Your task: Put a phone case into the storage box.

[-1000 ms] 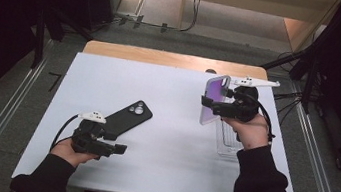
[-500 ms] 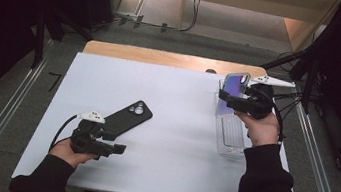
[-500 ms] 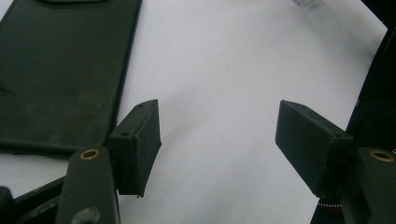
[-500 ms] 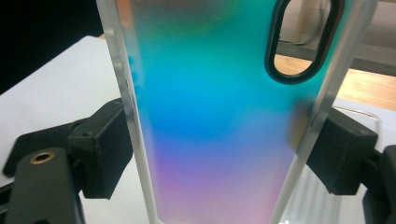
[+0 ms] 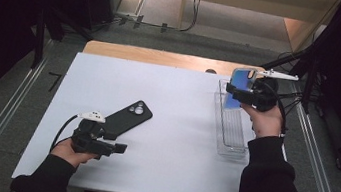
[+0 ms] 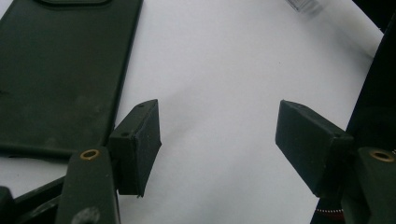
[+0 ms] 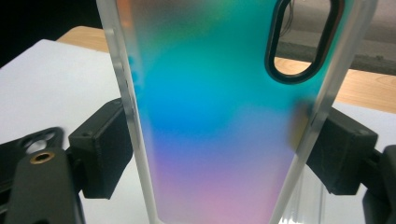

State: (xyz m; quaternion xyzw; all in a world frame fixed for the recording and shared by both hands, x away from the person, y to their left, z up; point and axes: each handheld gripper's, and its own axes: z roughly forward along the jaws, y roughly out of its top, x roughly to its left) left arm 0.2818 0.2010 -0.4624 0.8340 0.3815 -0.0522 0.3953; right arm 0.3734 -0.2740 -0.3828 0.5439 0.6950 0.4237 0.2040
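The right gripper has its jaws clamped on the two long edges of a rainbow-tinted phone case, holding it upright above the far end of a clear tray. The tray lies along the right side of the white table. Well to the left of the tray, the left gripper rests on the table with its jaws apart and nothing between them, just beside a black phone case lying flat.
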